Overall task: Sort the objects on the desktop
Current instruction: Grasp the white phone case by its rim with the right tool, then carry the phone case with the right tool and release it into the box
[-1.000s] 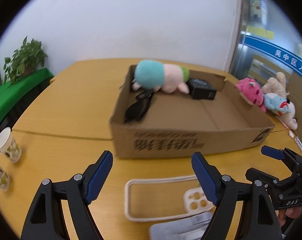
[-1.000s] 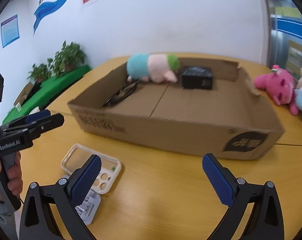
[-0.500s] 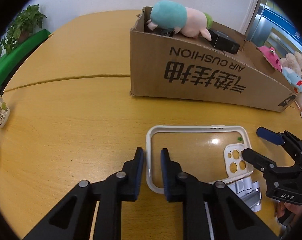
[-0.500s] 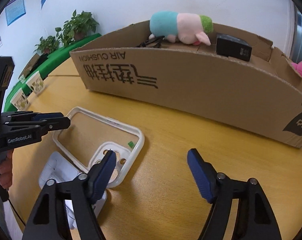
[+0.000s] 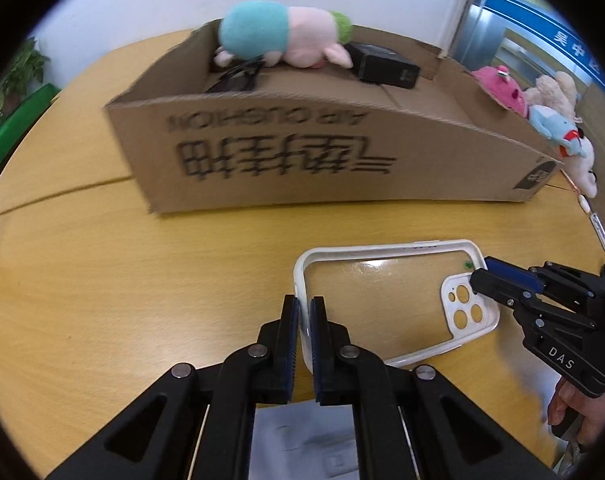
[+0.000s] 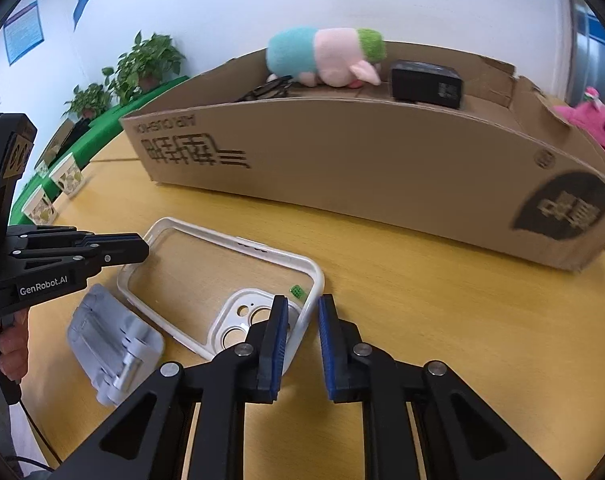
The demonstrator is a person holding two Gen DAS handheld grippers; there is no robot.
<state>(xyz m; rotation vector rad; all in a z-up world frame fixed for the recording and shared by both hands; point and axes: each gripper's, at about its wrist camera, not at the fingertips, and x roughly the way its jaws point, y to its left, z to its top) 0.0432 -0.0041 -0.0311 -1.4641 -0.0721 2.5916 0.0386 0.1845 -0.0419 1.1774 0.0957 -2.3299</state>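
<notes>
A clear phone case with a white rim lies on the wooden table in front of the cardboard box. My left gripper is shut on the case's left rim. My right gripper straddles the case's rim at the camera-hole end, jaws nearly shut with a small gap left on the outer side. It also shows in the left wrist view. The box holds a teal and pink plush, a black adapter and dark glasses.
A grey phone stand lies beside the case, near the table's front edge. Plush toys lie right of the box. Paper cups stand at the far left, potted plants behind.
Both grippers came down to the case. The left shut on its left rim; the right narrowed around the camera-hole end. The case's left side now looks slightly raised.
</notes>
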